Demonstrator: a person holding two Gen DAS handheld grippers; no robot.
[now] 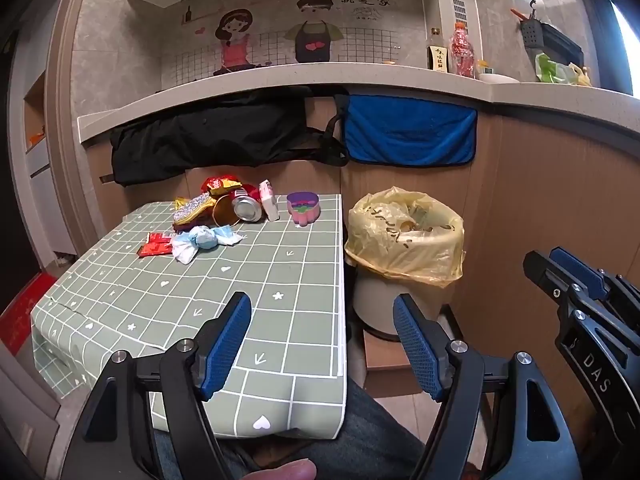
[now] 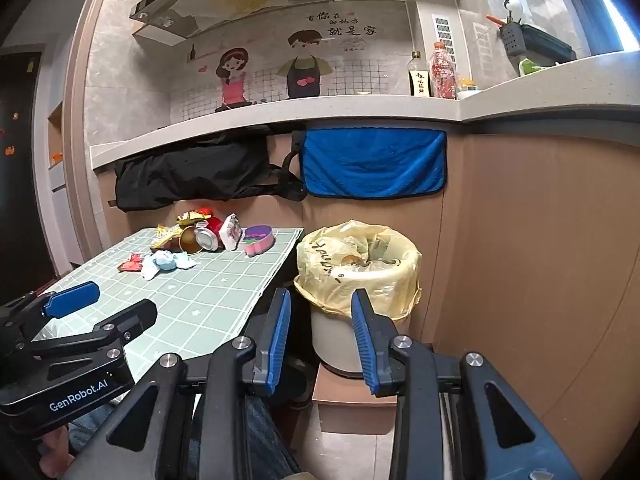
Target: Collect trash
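Note:
Trash lies at the far end of the green checked table: a crushed can, snack wrappers, a crumpled blue-white tissue, a red packet, a white pack and a purple-pink cup. A bin with a yellow bag stands right of the table. My left gripper is open and empty over the table's near right edge. My right gripper is open and empty, in front of the bin. The can and the tissue also show in the right wrist view.
A counter runs behind the table with bottles on it. A black bag and a blue towel hang under it. A brown cabinet wall stands to the right. The bin sits on a low box.

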